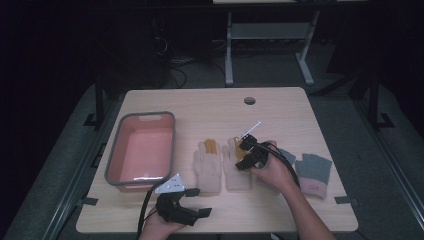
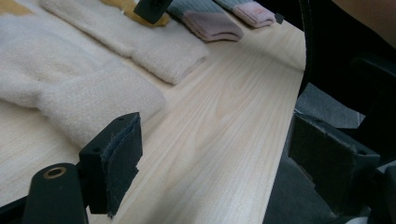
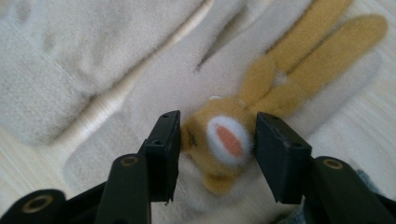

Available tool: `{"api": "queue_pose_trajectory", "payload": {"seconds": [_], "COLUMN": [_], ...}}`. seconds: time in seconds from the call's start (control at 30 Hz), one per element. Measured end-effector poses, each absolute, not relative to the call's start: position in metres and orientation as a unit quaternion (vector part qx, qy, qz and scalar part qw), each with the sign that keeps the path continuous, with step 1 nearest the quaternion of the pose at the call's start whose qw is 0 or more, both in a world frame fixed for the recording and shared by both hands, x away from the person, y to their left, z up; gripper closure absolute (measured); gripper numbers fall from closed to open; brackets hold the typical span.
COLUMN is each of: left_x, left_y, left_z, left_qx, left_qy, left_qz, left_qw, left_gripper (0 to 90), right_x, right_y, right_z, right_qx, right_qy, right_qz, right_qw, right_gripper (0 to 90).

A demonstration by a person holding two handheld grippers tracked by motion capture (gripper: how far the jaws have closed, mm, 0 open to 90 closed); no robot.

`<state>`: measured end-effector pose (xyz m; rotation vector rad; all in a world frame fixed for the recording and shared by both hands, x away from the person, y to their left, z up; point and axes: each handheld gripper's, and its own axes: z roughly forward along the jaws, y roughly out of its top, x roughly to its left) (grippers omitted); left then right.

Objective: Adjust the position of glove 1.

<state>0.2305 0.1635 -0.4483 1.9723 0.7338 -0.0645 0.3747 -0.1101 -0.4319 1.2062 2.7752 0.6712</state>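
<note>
On cream glove (image 3: 154,84): right gripper (image 3: 217,140)

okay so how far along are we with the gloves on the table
Done: nothing looks put away; the pink bin is empty. In hand: the right gripper straddles the rabbit patch on a cream glove. Left: that cream pair and both grey-green gloves lie on the table; the left gripper waits open.

A pale wooden table (image 1: 200,107) with rounded corners and a round cable hole (image 1: 249,100) at its far edge is lit from above on a grey carpeted floor (image 1: 270,67), while a white metal-framed desk (image 1: 270,35) is seen in the dark beyond.
</note>
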Motion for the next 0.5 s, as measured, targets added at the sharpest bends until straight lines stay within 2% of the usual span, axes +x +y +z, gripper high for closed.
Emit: {"api": "queue_pose_trajectory", "payload": {"seconds": [0.5], "left_x": [0.2304], "left_y": [0.1657], "left_z": [-0.4459], "left_qx": [0.810], "left_qy": [0.306], "left_qz": [-0.021], "left_qw": [0.499], "left_gripper": [17.7], "right_x": [0.3696], "right_y": [-0.1028], "right_z": [-0.4373], "right_qx": [0.396], "right_qy": [0.895], "right_qz": [0.195], "right_qw": [0.057], "right_gripper": [60.1]}}
